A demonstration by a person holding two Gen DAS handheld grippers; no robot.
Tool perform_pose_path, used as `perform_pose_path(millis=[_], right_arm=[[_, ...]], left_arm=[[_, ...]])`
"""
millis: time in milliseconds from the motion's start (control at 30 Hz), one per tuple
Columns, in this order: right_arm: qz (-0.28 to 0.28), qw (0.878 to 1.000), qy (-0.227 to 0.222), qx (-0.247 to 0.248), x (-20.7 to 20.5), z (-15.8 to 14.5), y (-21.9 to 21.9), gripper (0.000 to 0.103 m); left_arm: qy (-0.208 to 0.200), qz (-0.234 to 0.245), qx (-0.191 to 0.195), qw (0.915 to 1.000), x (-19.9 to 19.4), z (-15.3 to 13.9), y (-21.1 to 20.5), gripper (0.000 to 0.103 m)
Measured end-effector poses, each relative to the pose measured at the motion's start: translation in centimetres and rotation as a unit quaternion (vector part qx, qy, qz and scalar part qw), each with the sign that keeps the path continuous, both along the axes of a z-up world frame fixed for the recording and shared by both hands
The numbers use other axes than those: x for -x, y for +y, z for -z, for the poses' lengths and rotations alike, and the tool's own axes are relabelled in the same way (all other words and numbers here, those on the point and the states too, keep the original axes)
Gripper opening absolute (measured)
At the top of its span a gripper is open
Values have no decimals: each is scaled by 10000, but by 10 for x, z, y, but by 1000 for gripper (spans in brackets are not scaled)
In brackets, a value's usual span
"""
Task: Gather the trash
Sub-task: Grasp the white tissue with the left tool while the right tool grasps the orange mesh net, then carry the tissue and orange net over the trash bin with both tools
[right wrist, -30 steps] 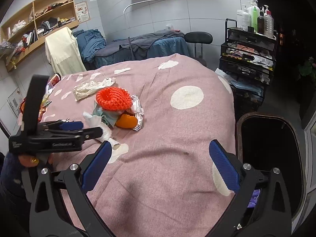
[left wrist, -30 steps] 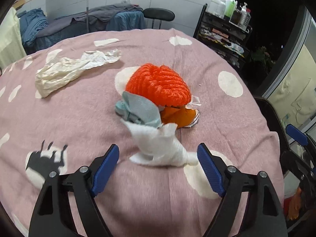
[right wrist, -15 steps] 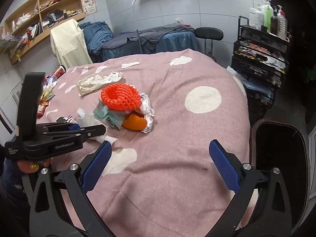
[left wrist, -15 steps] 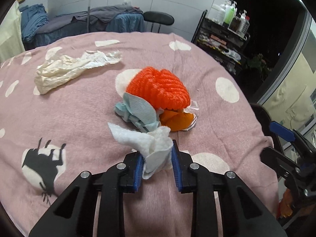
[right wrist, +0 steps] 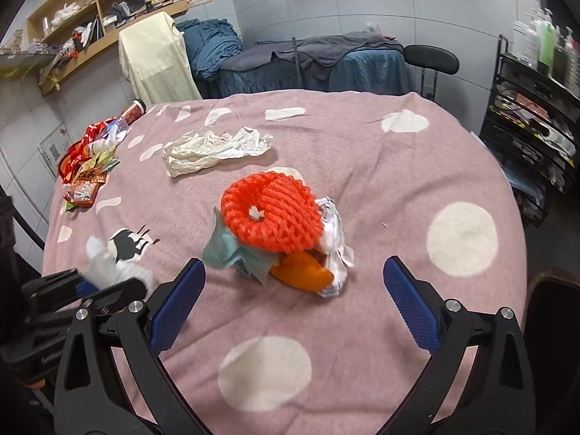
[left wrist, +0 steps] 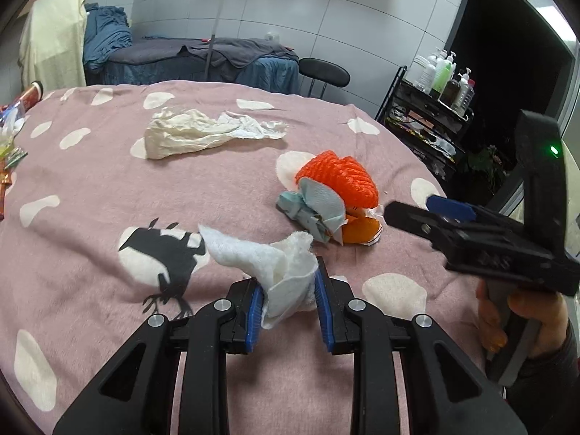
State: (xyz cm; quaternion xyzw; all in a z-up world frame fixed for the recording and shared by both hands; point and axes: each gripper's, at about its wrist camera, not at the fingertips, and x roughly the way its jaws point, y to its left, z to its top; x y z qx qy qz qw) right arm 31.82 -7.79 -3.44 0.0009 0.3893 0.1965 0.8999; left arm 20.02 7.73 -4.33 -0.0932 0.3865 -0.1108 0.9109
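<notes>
Since everything here sits on the big pink spotted blanket [right wrist: 362, 166], I'll use the orange foam net [right wrist: 272, 214] in the middle as the reference point. Biggest piece of trash is the cream crumpled paper [right wrist: 214, 152] lying flat well behind the net toward the far edge; it looks light and floppy, so I'd pinch it at the bunched thick end rather than the thin ragged tail, which would probably tear or slip out. The net itself looks springy and squashy, basically weightless, and should take a grab across its rim fine. Tucked under it on the near side is a pale blue tissue [right wrist: 232, 253], and next to that an orange peel [right wrist: 304, 272] sitting on a bit of clear crinkly wrapper [right wrist: 337, 250], which I'd guess is the slippery one. The right gripper [right wrist: 293, 304] hangs just in front of that pile with its jaws spread wide and nothing in them. The left gripper [left wrist: 288, 308] is clamped tight on a white tissue wad [left wrist: 279, 268], lifted off the blanket near the net's front-left; it's soft and compresses to nothing, and one loose flap sticks out, so it could snag.
</notes>
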Motion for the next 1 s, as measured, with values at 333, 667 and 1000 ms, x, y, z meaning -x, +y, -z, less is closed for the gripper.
perform_pose_path(millis=[333,667,1000], right_arm=[[-261,9979,582,-65,-45,17,30,52],[-175,9987,205,-421,-25,1,16,30],[129,9977,-215,-633,23,-25,-25,30]], left_arm=[[49,-113,102,9999,13,6,11,26],[-49,-115,166,9998,21,3,8,26],[-280,159,175,9993,29,-11,-19,26]])
